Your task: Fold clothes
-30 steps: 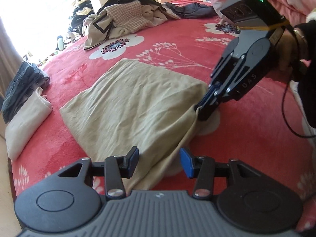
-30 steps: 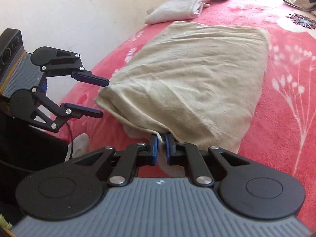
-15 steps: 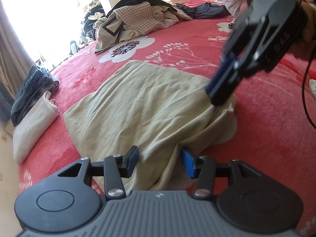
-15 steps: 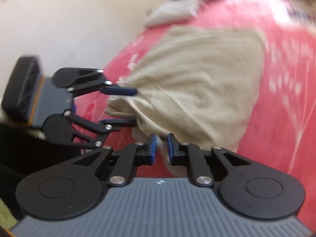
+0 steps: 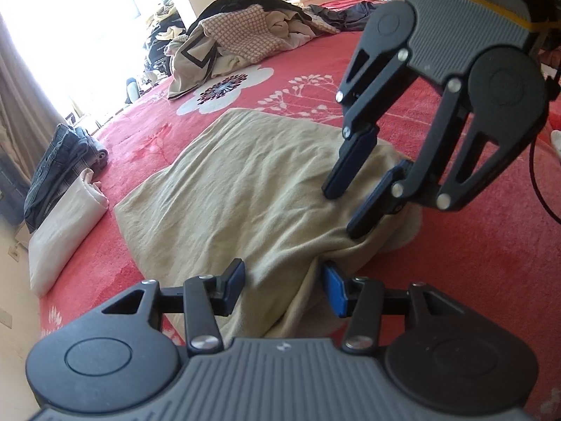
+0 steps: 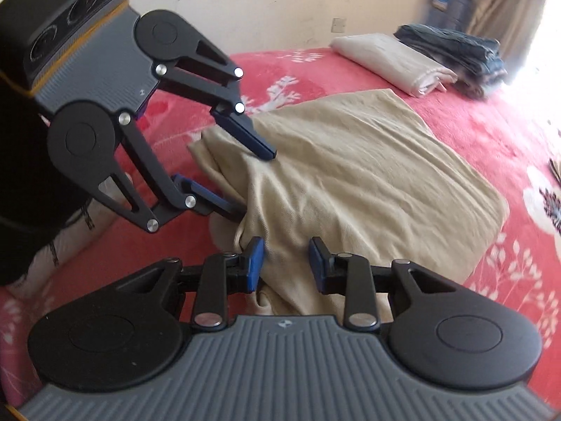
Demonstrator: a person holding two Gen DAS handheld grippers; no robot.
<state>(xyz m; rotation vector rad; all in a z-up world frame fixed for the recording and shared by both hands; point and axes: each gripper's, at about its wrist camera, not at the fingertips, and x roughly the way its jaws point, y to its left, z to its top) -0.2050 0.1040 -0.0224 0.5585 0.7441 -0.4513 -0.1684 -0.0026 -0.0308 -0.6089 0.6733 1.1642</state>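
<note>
Two folded pieces at the bed's edge, a beige one under the grippers

Two finished-looking bundles lie side by side at the far edge of the red bedspread [image 5: 455, 280]: a white folded cloth [image 5: 63, 231] and folded jeans [image 5: 59, 172]. A beige garment [image 5: 245, 182] lies mid-bed, doubled over into a rough rectangle, its near corner rumpled. Both tools stand wide open, gripping nothing: the left gripper [image 5: 284, 282] straddles the near hem, the right gripper [image 6: 285, 263] hangs over the bunched corner. I judge the job partly done: this piece may need another fold, and a heap of clothes [image 5: 245, 38] waits farther back.
</note>
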